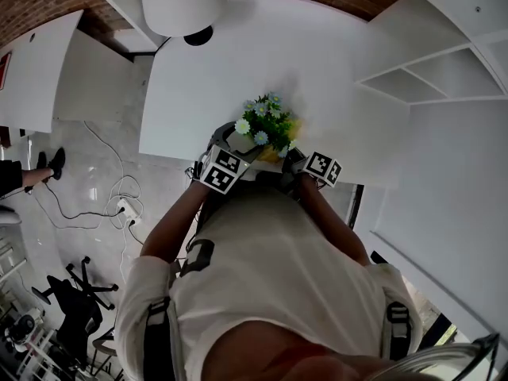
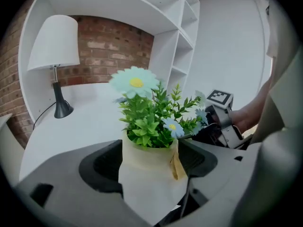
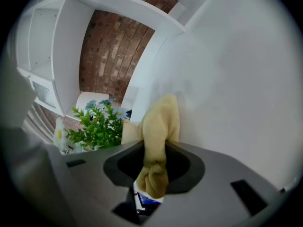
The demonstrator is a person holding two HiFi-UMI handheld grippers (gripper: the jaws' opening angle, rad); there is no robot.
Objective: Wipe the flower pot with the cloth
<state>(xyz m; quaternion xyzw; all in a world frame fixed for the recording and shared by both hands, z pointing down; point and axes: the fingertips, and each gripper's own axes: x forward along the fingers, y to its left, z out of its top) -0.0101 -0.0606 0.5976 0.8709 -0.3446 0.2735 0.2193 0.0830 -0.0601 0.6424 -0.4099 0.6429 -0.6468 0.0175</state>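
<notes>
A cream flower pot (image 2: 147, 176) with green leaves and pale blue daisies (image 2: 152, 116) fills the gap between my left gripper's (image 2: 149, 161) jaws, which are shut on it. In the head view the plant (image 1: 266, 124) stands near the white table's (image 1: 214, 78) front edge, with my left gripper (image 1: 230, 154) on its left and my right gripper (image 1: 298, 159) on its right. My right gripper (image 3: 152, 167) is shut on a bunched yellow cloth (image 3: 160, 132). The cloth's free end rises against the pot (image 3: 129, 132) beside the plant (image 3: 97, 126). The pot's base is hidden.
A white lamp (image 1: 181, 2) stands at the table's back, also seen in the left gripper view as a lamp (image 2: 54, 56). White shelves (image 1: 432, 78) rise on the right against a white wall. Cables (image 1: 119, 205) and an office chair (image 1: 75, 292) lie on the floor to the left.
</notes>
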